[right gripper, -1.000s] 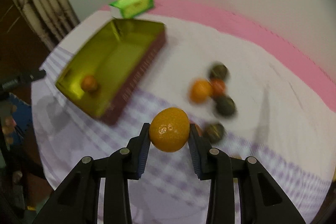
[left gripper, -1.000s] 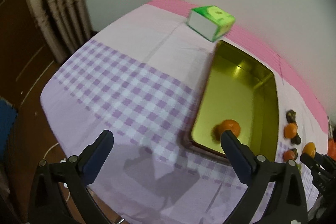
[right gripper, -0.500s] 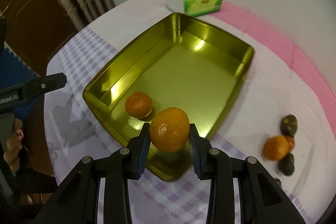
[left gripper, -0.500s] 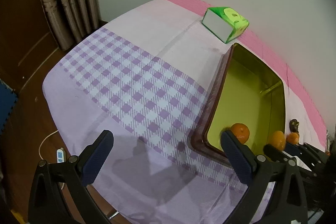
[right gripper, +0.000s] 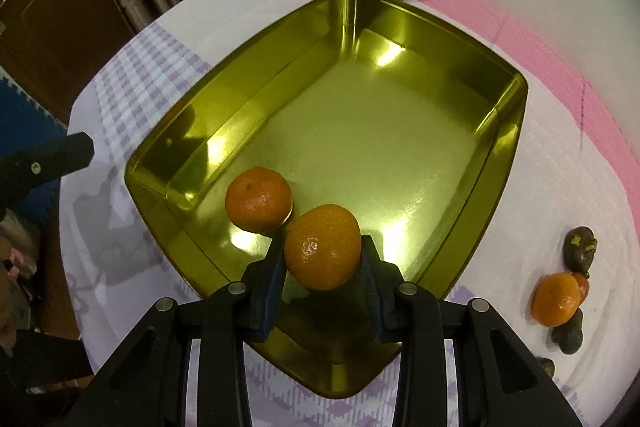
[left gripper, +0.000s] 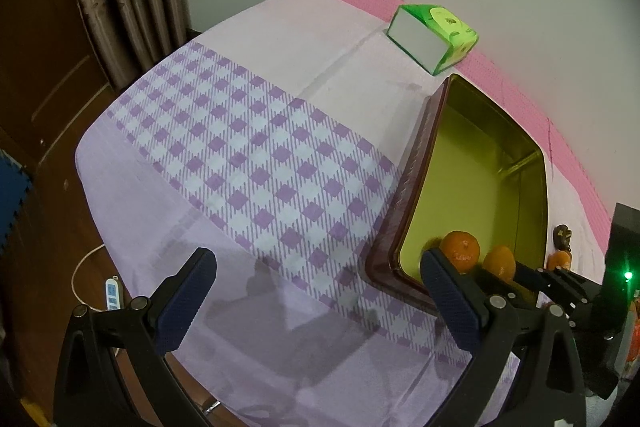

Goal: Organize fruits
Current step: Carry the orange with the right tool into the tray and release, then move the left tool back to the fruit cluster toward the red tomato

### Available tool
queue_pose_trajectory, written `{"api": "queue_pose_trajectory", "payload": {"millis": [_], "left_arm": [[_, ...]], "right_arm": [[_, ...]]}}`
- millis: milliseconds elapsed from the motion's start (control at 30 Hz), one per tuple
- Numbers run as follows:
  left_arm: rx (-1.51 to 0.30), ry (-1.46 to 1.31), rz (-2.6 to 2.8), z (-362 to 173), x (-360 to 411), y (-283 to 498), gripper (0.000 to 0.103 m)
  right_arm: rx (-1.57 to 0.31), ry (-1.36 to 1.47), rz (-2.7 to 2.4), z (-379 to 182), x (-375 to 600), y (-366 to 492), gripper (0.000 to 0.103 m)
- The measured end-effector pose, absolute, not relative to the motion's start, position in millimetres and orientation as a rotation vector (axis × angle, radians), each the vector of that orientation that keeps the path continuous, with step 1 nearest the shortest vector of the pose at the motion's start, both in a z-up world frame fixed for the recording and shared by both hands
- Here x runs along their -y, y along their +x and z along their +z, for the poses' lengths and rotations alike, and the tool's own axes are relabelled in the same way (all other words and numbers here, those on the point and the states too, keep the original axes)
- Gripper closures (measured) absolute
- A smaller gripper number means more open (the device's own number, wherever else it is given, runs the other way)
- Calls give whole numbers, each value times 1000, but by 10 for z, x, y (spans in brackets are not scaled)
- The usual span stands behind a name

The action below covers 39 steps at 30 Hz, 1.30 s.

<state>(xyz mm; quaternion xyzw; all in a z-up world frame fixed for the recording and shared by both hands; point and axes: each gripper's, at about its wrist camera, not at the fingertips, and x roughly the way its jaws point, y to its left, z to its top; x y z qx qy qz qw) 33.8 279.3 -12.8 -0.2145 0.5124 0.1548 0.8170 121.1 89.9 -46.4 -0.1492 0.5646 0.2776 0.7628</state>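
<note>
Right tool [right gripper: 322,281] clamps the round orange mandarin [right gripper: 322,246] over the shiny gold metal tray [right gripper: 400,131], lower centre. Lower, release clear of resting mandarin [right gripper: 258,203]. Left tool [left gripper: 316,301] wide open, empty.
</note>
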Motion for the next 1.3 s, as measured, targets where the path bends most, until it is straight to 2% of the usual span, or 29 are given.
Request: {"api": "queue_pose_trajectory", "payload": {"millis": [333, 400, 467, 533, 667, 733, 900, 967, 1300], "left_arm": [[-1103, -444, 324, -159, -2750, 354, 2], [-1104, -441, 325, -164, -2740, 357, 2], [-1106, -438, 326, -169, -2734, 358, 2], [-1105, -440, 326, -169, -2728, 358, 2], [-1101, -434, 329, -166, -2715, 349, 2], [-1100, -428, 329, -165, -2705, 355, 2], [-1096, -409, 333, -154, -2687, 355, 2], [-1090, -390, 332, -129, -2665, 368, 2], [-1034, -180, 283, 55, -2253, 382, 2]], "right_arm": [[-1232, -313, 596, -460, -906, 1200, 64], [-1239, -298, 613, -438, -903, 1191, 57], [-1228, -279, 629, -378, -879, 1159, 38], [-1204, -263, 627, -295, -829, 1119, 32], [-1168, -186, 629, -89, -591, 1056, 32], [-1158, -160, 600, -7, -417, 1015, 26], [-1122, -82, 482, 156, 228, 886, 22], [-1123, -89, 404, 131, 486, 809, 17], [-1233, 63, 124, -356, 1797, 373, 13]]}}
